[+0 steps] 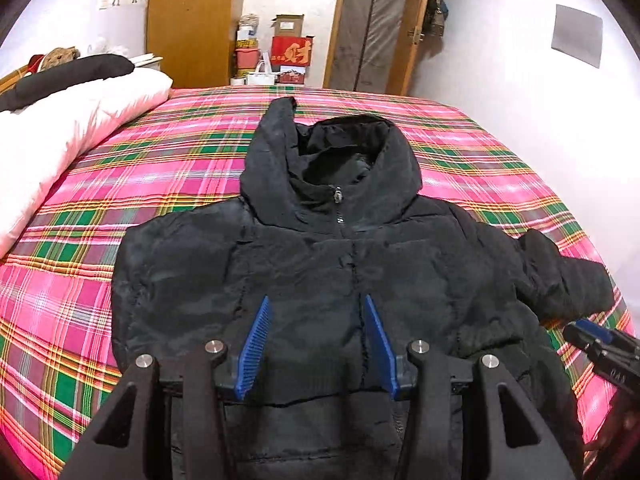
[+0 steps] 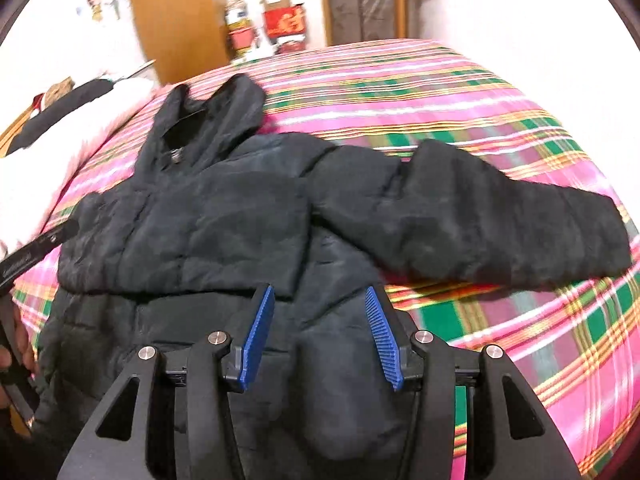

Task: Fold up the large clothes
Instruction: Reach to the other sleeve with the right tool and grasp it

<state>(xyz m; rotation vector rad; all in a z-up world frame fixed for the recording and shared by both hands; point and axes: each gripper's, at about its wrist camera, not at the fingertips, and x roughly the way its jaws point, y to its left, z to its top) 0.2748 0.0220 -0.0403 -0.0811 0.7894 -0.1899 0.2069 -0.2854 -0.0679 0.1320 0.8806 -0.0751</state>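
Observation:
A black hooded puffer jacket (image 1: 320, 264) lies front up on the plaid bed, zipped, hood toward the far wall. Its left sleeve is folded across the chest; its right sleeve (image 2: 480, 220) stretches out to the right. My left gripper (image 1: 316, 304) is open and empty, hovering over the jacket's lower front near the zip. My right gripper (image 2: 320, 296) is open and empty above the jacket's lower right side, just below the outstretched sleeve. The jacket also shows in the right wrist view (image 2: 200, 220). The right gripper's tip shows at the left wrist view's right edge (image 1: 596, 340).
The bed has a pink, green and yellow plaid sheet (image 1: 180, 152). A white quilt (image 1: 60, 128) with a dark garment (image 1: 72, 72) on it lies at the left. Boxes and bags (image 1: 280, 52), a wooden wardrobe (image 1: 192, 20) and a door (image 1: 376, 24) stand beyond the bed.

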